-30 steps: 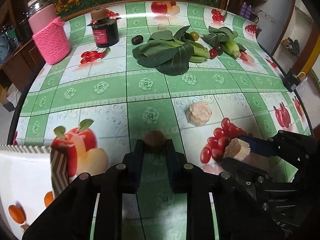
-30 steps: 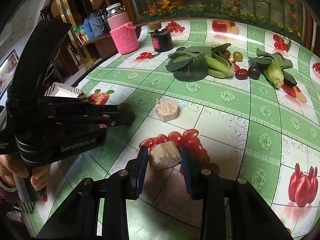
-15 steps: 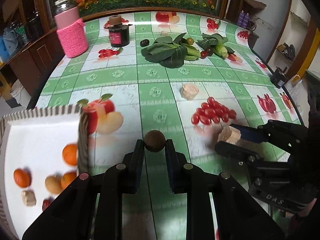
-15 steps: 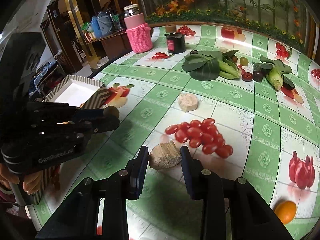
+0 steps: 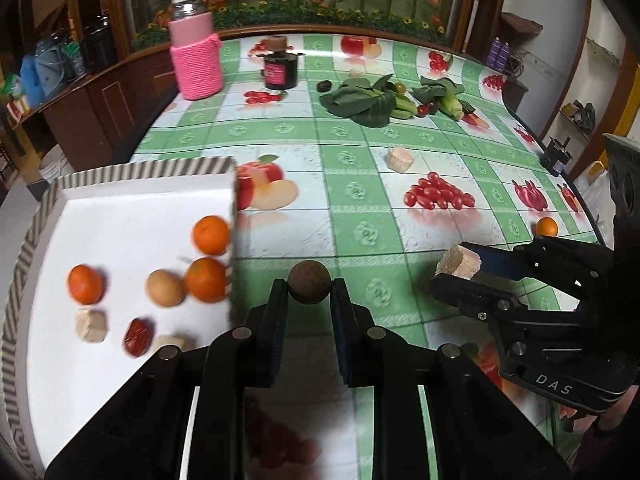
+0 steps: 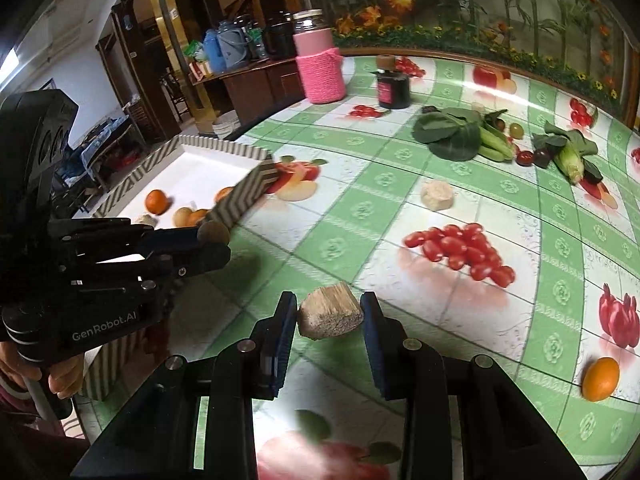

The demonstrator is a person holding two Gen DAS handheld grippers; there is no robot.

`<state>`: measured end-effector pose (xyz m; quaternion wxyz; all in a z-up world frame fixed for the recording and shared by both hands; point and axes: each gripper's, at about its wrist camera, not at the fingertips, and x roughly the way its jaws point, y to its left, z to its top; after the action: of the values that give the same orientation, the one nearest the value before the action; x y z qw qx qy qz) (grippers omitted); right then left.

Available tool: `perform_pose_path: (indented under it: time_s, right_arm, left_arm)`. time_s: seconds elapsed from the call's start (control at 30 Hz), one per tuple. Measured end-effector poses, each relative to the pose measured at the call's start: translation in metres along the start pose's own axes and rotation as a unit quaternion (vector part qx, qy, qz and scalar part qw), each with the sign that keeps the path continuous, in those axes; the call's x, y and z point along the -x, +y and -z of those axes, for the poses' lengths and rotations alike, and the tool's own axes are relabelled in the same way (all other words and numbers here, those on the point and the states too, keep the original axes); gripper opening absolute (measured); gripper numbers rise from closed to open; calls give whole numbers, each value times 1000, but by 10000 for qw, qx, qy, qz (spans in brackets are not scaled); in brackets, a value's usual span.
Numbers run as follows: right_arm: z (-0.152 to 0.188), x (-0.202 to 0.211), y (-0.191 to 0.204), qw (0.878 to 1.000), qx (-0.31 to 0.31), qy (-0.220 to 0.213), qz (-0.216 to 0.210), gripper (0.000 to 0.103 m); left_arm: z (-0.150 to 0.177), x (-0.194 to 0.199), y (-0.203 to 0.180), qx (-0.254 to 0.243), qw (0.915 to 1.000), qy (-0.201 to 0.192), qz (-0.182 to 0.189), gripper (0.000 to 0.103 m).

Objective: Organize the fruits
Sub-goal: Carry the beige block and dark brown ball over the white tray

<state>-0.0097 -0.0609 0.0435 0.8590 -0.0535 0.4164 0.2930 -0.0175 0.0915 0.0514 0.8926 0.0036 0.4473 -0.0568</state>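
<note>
My left gripper is shut on a small brown round fruit and holds it above the table, just right of the white tray with the striped rim. The tray holds oranges, a tan round fruit, a red date and beige chunks. My right gripper is shut on a beige fibrous chunk, lifted above the table; it also shows in the left wrist view. The left gripper shows in the right wrist view beside the tray.
On the fruit-print tablecloth lie another beige chunk, a loose orange near the right edge, leafy greens, corn, small dark and red fruits, a dark jar and a pink-sleeved jar.
Both grippers have risen and pulled back toward the near left with their loads. The tray and the fruits in it have come fully into the left wrist view.
</note>
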Motion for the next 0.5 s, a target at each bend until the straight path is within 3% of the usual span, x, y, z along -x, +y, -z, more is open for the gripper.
perform_pose_path:
  time_s: [0.5]
  right_arm:
    - [-7,-2,68,9982,538,-25,-245,34]
  left_arm:
    - [25,35,46,319,9986,-195,-370,19]
